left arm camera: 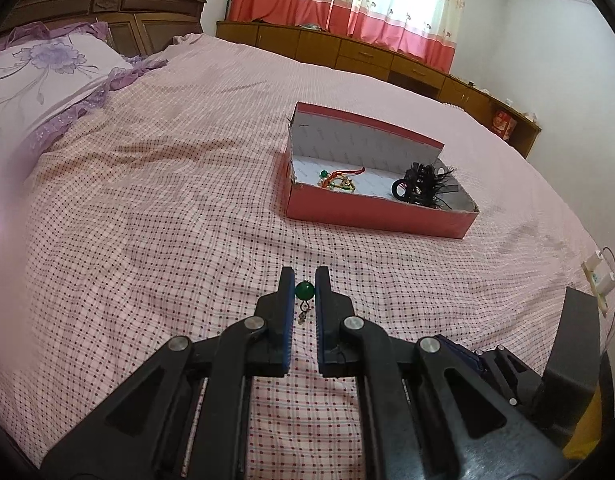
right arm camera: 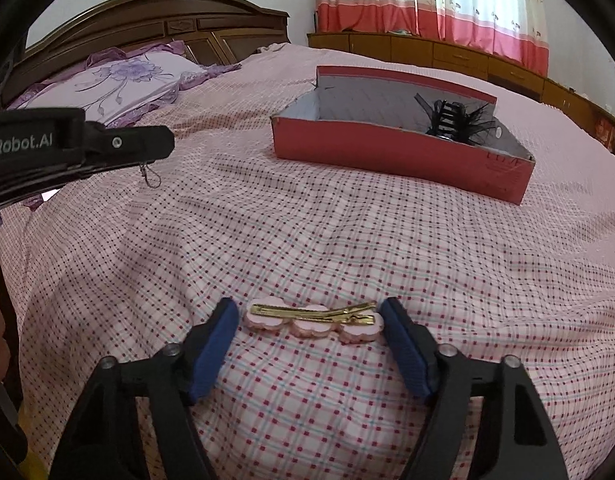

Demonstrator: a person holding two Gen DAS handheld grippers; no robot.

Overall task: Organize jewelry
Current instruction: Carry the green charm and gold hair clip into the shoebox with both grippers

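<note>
Left tongs (left arm camera: 305, 280) clenched on green bead (left arm camera: 305, 290), hook dangling, lower centre, aimed at box (left arm camera: 379, 216) for drop-off. Right tongs (right arm camera: 309, 312) released, straddling hair clip (right arm camera: 313, 320) on bed (right arm camera: 347, 248), lower centre, ready to pinch lengthwise.
</note>
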